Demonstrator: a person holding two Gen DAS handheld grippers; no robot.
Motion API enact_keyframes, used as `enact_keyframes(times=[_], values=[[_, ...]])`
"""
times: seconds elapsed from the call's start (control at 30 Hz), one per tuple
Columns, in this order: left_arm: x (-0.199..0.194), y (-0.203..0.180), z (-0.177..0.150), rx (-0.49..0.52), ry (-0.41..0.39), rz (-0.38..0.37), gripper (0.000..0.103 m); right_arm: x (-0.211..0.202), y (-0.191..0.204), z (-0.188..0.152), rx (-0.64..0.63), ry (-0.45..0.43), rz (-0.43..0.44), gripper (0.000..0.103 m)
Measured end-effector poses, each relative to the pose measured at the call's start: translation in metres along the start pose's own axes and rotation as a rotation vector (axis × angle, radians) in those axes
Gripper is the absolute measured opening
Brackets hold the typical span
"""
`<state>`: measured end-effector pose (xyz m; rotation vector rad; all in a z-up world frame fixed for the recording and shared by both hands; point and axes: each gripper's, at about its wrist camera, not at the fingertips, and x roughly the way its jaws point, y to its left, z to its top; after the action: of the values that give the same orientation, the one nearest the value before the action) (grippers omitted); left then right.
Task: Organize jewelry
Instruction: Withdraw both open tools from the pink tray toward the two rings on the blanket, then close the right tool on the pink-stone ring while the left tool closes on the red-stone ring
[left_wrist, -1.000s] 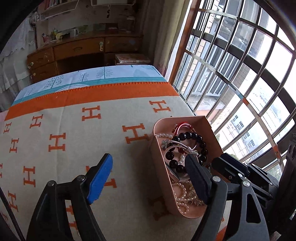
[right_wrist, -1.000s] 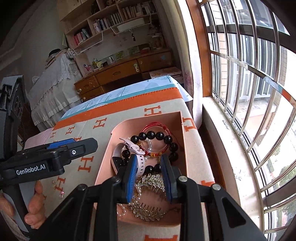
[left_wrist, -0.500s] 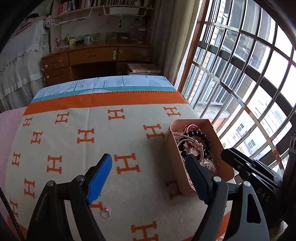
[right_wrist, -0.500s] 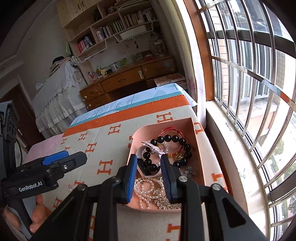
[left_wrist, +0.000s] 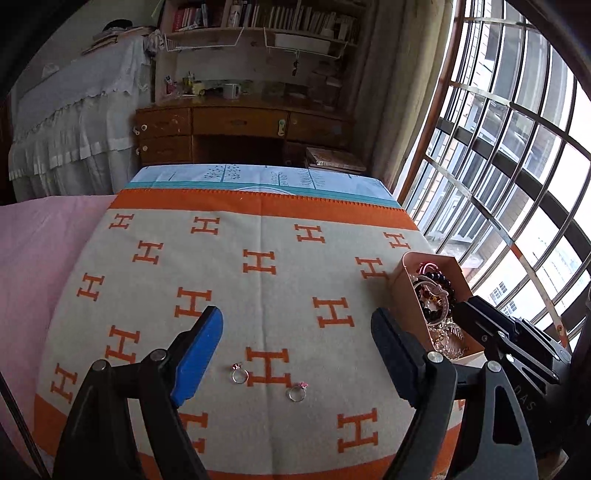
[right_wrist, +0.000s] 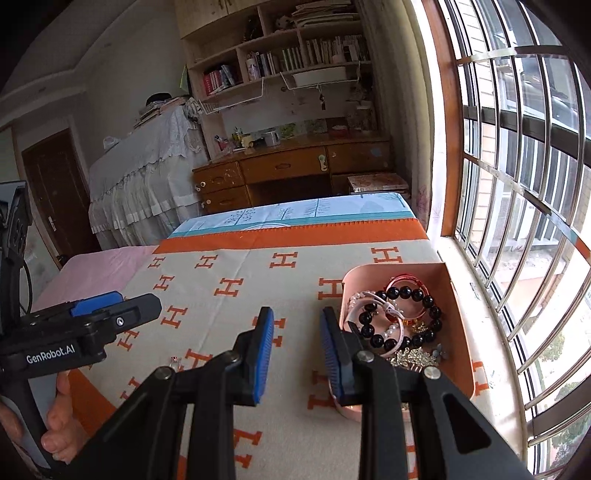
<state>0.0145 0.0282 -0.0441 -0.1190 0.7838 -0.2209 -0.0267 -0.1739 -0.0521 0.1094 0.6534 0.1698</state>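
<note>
- Two small silver rings with pink stones are lying on the blanket toward its near edge: one ring (left_wrist: 239, 374) beside an orange H, the other ring (left_wrist: 297, 392) just past that letter toward the window side, the two apart from each other.
- The pink tray (right_wrist: 460, 354) is sitting at the blanket's window-side edge, holding a black bead bracelet (right_wrist: 399, 315), a red bangle (right_wrist: 406, 280), a pearl strand and some gold-coloured pieces (too tangled to tell apart).
- The left gripper (left_wrist: 295, 343) is hovering above the rings with its jaws standing wide and nothing between them; a blue pad is showing on one finger.
- The right gripper (right_wrist: 295, 350) is hanging just beside the tray's inner wall, its blue pads a narrow gap apart and holding nothing.
- A hand (right_wrist: 55, 417) is wrapping the left gripper's handle at the lower left of the right camera's view.
- The blanket (left_wrist: 229, 280), cream with orange H marks and an orange border, is covering a bed; a pink sheet (left_wrist: 33, 258) is showing along its far-from-window side.
- Beyond the bed's far end a wooden desk (right_wrist: 295, 166) is standing under bookshelves.
</note>
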Motion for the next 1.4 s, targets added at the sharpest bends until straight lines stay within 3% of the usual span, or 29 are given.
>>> enact_keyframes(times=[0.3, 0.43, 0.6, 0.73, 0.87, 1.4], values=[[0.010, 0.065, -0.027, -0.100, 0.045, 0.082, 0.081, 0.034, 0.049, -0.017, -0.137, 0.113, 0.121, 0.026], [0.021, 0.081, -0.042, -0.110, 0.092, 0.100, 0.081, 0.052, 0.068, -0.034, -0.226, 0.208, 0.167, 0.027], [0.034, 0.088, -0.059, -0.107, 0.144, 0.102, 0.081, 0.071, 0.077, -0.054, -0.222, 0.330, 0.247, 0.026], [0.042, 0.088, -0.065, -0.090, 0.168, 0.089, 0.081, 0.084, 0.079, -0.064, -0.197, 0.376, 0.248, 0.027], [0.046, 0.087, -0.068, -0.078, 0.187, 0.081, 0.081, 0.094, 0.084, -0.067, -0.191, 0.396, 0.231, 0.027], [0.052, 0.091, -0.069, -0.088, 0.205, 0.060, 0.081, 0.103, 0.113, -0.068, -0.344, 0.304, 0.140, 0.026]])
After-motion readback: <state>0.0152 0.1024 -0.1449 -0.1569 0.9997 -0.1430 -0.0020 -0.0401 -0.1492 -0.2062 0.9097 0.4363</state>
